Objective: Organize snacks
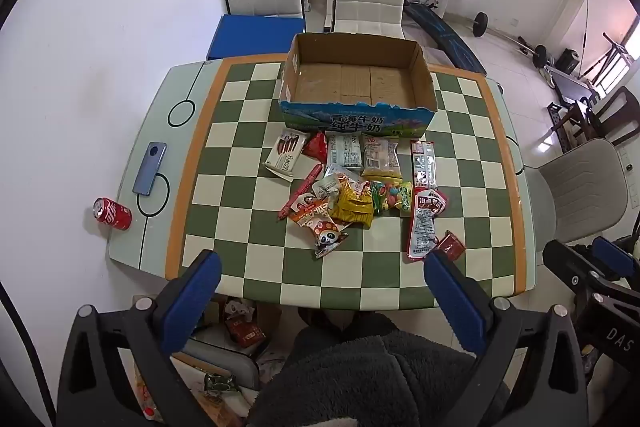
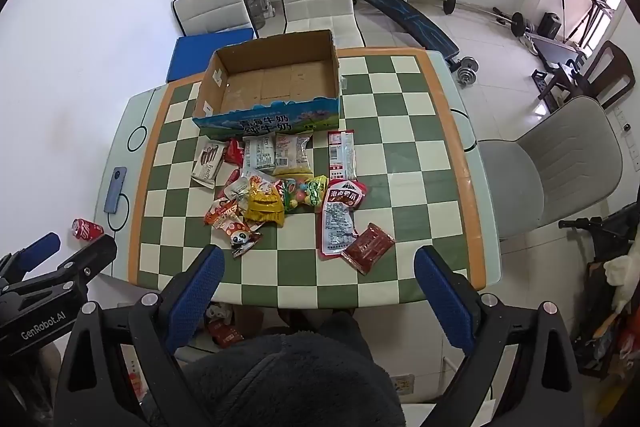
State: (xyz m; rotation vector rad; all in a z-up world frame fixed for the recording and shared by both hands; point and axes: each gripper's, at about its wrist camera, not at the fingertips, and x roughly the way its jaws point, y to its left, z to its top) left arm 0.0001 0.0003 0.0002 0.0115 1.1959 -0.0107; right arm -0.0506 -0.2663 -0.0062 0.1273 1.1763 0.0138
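Snacks [image 1: 352, 187] lie beyond both open hand-held grippers [image 1: 324, 267], untouched

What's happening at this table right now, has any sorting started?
Not yet. A person holds two claws above the near edge of the checkered table; the left claw and right claw are both open and empty. The cardboard box at the far side has nothing in it. The snack packets lie in a loose pile in front of it, untouched. A red soda can and a phone sit at the table's left edge.
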